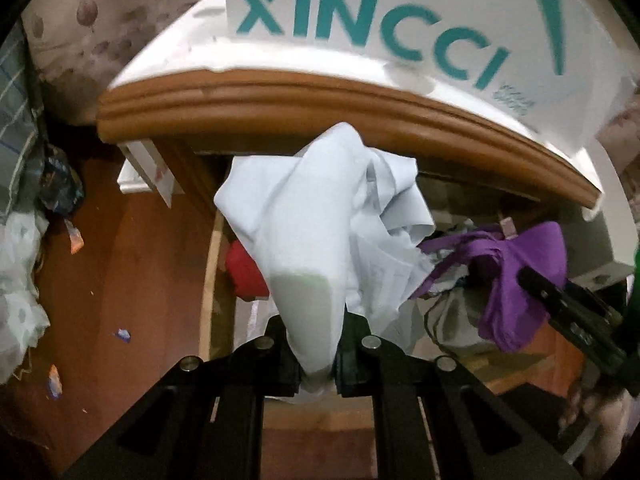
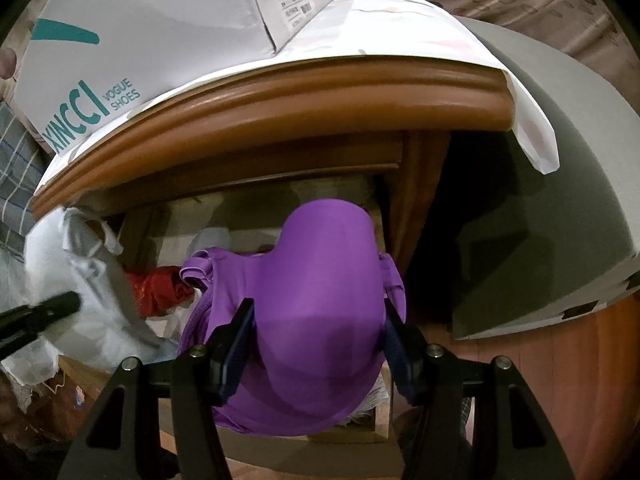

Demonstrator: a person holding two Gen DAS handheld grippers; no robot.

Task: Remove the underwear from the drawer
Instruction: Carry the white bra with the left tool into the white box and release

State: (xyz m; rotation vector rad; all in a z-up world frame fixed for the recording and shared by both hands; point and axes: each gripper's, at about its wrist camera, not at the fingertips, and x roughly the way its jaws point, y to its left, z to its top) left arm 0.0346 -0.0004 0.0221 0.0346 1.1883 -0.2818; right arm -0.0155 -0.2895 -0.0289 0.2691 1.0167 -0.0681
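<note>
Now | left claw [image 1: 318, 364] clamped on white underwear [image 1: 320, 220], bunched fabric hanging ahead of its fingers, clear above the drawer [image 1: 212, 280] | right claw [image 2: 318, 344] gripping purple bra [image 2: 320, 280] by its cup, keeping it lifted over the drawer | red garment [image 2: 160, 288] left inside.

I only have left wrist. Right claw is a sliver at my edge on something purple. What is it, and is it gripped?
Observer: A purple bra. The right claw has a padded cup pinched between both fingers.
Operator: Anything red left in the drawer? I see a scrap.
Observer: Yes, a red garment lies in the drawer, left of the bra.
Operator: What's right of the cabinet?
Observer: A grey box on the floor beside it.
</note>
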